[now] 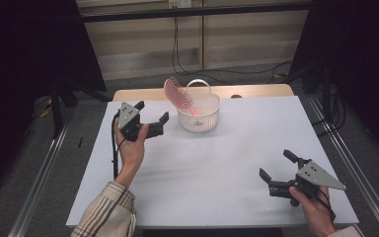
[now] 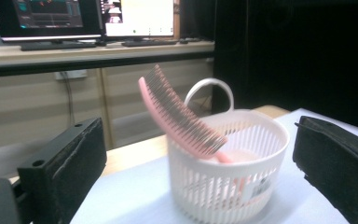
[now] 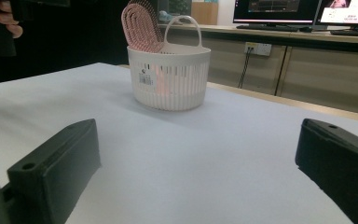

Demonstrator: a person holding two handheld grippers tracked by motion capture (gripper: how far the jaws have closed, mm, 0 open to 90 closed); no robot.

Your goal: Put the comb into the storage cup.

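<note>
Left tongs (image 1: 152, 113) held above the desk (image 1: 217, 163) at its far left, just left of the basket (image 1: 199, 112); jaws spread wide, nothing between them, aimed toward the basket. Left hand (image 1: 131, 148) grips the tool body from below; plaid sleeve (image 1: 106, 215) enters from the bottom edge. In the left gripper view the basket (image 2: 228, 163) sits between and beyond the two black jaws, close but not touched. Brush (image 1: 177, 95), pink, stands in the basket handle-down, head up and tilted, leaning on the rim on the side toward the left tongs; the head rises well above the rim. In the left gripper view the brush (image 2: 182, 114) shows bristles facing up and right, with the pink handle visible inside through the slotted wall. Basket is white, round, slotted sides, one arched handle standing upright at the far side; it sits upright on the desk near the far edge, about mid-width. A small label is visible on the basket wall in the right gripper view, basket (image 3: 170, 77) and brush (image 3: 141, 25) seen well beyond the jaws. Right tongs (image 1: 276, 170) near the desk's near right corner, well apart from the basket; jaws released and wide, empty, pointing left and away across the desk. Right hand (image 1: 316, 210) holds them from the bottom right. Desk top is white, with a wooden strip showing along its far edge.
</note>
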